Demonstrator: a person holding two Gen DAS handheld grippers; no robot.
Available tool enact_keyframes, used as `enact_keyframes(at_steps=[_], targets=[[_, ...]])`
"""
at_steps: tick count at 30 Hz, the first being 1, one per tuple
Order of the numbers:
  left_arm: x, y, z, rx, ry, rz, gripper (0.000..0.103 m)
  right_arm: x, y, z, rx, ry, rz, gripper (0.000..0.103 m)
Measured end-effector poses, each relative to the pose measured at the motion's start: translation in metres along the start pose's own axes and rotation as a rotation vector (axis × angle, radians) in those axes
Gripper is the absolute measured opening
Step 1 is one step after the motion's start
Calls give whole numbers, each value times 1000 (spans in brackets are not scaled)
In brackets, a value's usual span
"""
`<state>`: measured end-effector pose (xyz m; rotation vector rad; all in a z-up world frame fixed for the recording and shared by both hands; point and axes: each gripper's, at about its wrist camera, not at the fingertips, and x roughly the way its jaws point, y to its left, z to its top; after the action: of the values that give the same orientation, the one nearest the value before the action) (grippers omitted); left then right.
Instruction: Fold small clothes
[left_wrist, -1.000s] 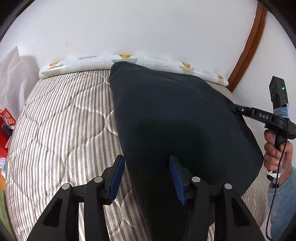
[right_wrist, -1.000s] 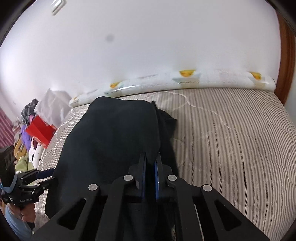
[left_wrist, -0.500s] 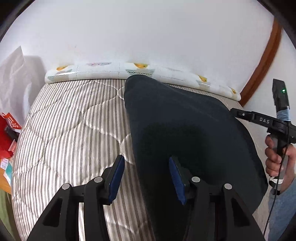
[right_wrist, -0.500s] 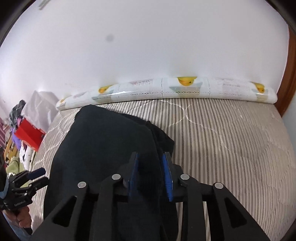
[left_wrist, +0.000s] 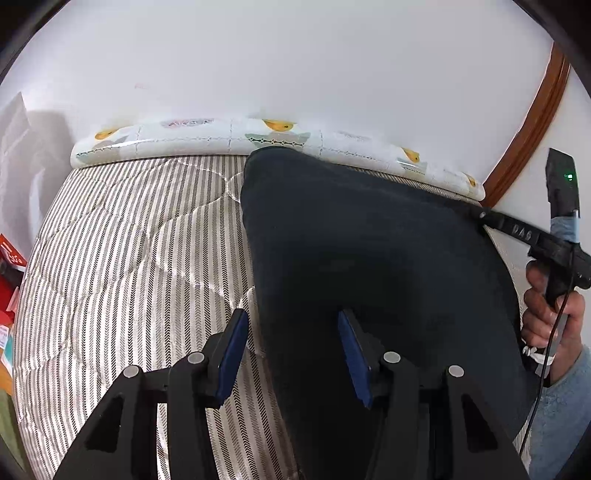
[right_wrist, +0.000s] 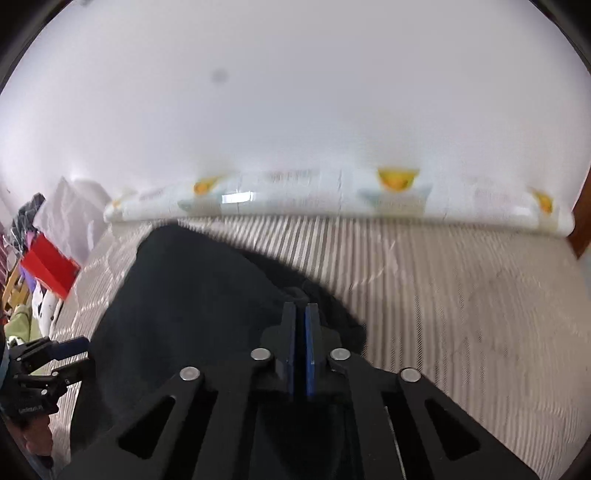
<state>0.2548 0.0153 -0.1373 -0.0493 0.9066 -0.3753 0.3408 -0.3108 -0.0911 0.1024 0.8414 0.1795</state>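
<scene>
Left wrist view: dark garment (left_wrist: 369, 266) spread on the striped mattress (left_wrist: 129, 258), far end near the patterned bolster (left_wrist: 229, 138). Left gripper (left_wrist: 291, 354) half open, pads astride the garment's near left edge, not pressing it.

Right wrist view, blurred: right gripper (right_wrist: 300, 332) pads together on the garment's right edge.

Progress: no finished fold visible; folding appears barely begun.

I've drawn both grippers back from the patterned pillow (left_wrist: 258, 142); my right gripper (right_wrist: 300, 325) opened briefly, then clamped the dark garment (left_wrist: 369, 258) again.
</scene>
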Motion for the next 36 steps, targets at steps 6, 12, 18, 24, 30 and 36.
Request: enact_keyframes(at_steps=[6, 12, 18, 24, 30, 36], targets=[[-1, -3, 1, 8, -1, 12, 49, 7, -13, -4, 56, 25, -9, 3], [-6, -2, -5, 5, -6, -16, 47, -26, -25, -16, 96, 36, 2, 26], [-13, -5, -17, 0, -7, -43, 47, -46, -42, -52, 192, 97, 110, 50], [-18, -11, -25, 7, 1, -36, 47, -49, -26, -76, 152, 116, 162, 8], [-25, -15, -31, 22, 8, -20, 47, -64, -27, -77, 88, 26, 109, 3], [-37, -16, -44, 24, 5, -33, 47, -89, -18, -94, 62, 25, 52, 9]])
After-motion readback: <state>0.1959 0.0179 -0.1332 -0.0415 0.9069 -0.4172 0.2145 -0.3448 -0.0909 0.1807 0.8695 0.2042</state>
